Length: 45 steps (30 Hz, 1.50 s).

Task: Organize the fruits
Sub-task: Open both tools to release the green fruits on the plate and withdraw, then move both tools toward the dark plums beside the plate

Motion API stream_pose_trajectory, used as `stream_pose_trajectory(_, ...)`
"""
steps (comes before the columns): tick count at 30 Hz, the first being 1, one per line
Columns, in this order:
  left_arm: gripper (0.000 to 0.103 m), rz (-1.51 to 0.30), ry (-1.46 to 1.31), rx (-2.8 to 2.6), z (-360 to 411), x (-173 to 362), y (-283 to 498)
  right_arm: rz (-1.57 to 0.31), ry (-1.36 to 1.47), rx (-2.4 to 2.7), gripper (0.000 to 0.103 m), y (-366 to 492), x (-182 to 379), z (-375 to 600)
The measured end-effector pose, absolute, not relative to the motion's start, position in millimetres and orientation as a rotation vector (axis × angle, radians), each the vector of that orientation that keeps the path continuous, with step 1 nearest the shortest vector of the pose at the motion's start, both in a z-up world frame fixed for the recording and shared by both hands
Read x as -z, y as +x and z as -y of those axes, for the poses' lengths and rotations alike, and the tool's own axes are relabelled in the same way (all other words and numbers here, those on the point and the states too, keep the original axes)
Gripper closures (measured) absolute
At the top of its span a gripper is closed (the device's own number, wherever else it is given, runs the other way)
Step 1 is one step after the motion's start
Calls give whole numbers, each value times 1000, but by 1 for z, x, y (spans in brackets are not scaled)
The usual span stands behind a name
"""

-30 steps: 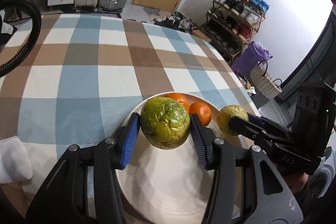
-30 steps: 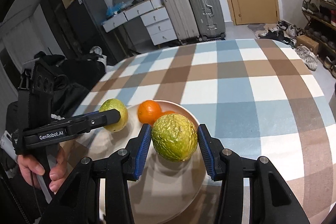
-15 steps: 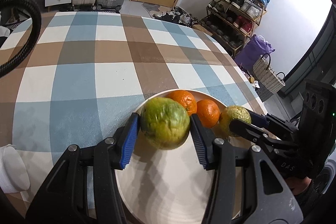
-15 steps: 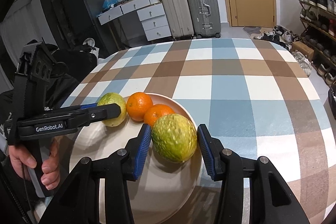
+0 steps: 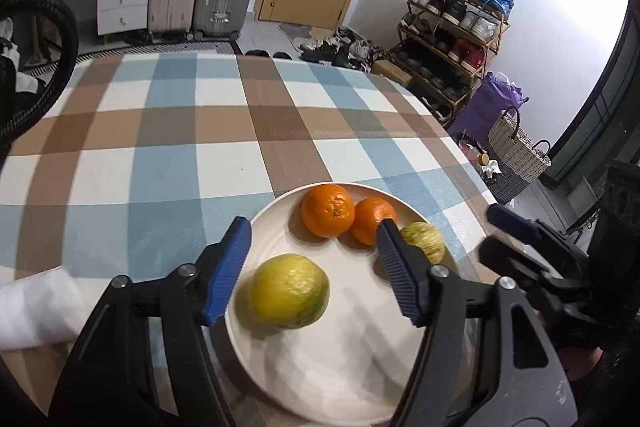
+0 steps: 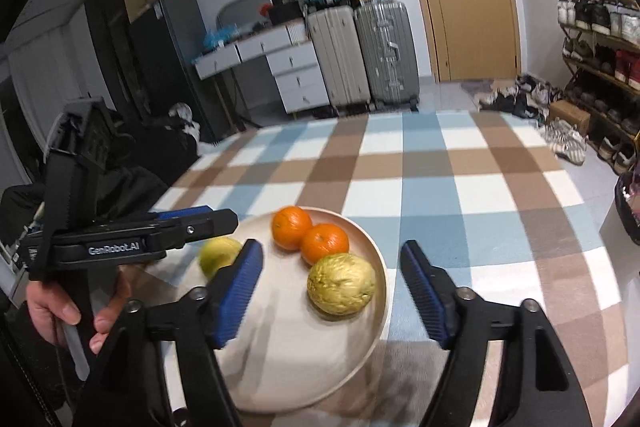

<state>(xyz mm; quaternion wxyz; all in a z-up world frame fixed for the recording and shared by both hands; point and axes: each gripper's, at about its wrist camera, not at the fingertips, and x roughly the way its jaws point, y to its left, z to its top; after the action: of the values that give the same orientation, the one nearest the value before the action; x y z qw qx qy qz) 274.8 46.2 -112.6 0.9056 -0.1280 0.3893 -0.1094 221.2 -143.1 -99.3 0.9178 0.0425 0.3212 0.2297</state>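
A white plate [image 5: 320, 379] [image 6: 374, 311] on the checked tablecloth holds two oranges [image 5: 328, 210] [image 6: 291, 227] side by side at its far side. A yellow-green fruit [image 5: 289, 291] lies on the plate below my left gripper [image 5: 312, 247], which is open and not touching it. A second wrinkled greenish fruit [image 6: 341, 285] [image 5: 426, 241] rests near the plate's right rim, between the spread fingers of my open right gripper [image 6: 332, 255]. In the right wrist view the left gripper [image 6: 216, 217] reaches in from the left, above its fruit [image 6: 218, 255].
A white cloth [image 5: 36, 311] lies at the table's near left. A person's hand [image 6: 60, 307] holds the left gripper's handle. A black hose [image 5: 60, 27] curves past the left edge. Suitcases [image 6: 360, 55], drawers and a shoe rack [image 5: 456, 27] stand beyond the table.
Both grippers were shut on a greenish fruit each above the plate; both have opened, and the two fruits now lie on the plate. The grippers have drawn back a little.
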Motion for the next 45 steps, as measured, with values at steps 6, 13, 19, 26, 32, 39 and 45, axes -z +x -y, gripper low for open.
stream_pose_trajectory(6,21,-748,-280,195,-40,81,236,-596,94,-442,14,182,77,155)
stream_pose_trajectory(13,15,-691,-207,170,-19,52,185,-539,122,-431,6,131,58,171)
stream_pose_trajectory(19,2,-639,-186,147,-8,33,139,-530,133,-423,5,100,53,176)
stream_pose_trajectory(26,1,-621,-192,97,-10,24,96,-517,137,-424,1,74,52,175)
stream_pose_trajectory(32,1,-637,-195,48,-16,35,71,-541,148,-427,0,61,58,173)
stream_pose_trajectory(39,1,-679,-231,19,-29,66,48,-610,152,-465,0,57,74,162)
stream_pose_trajectory(45,1,-736,-243,23,-34,99,41,-744,170,-492,0,71,103,147)
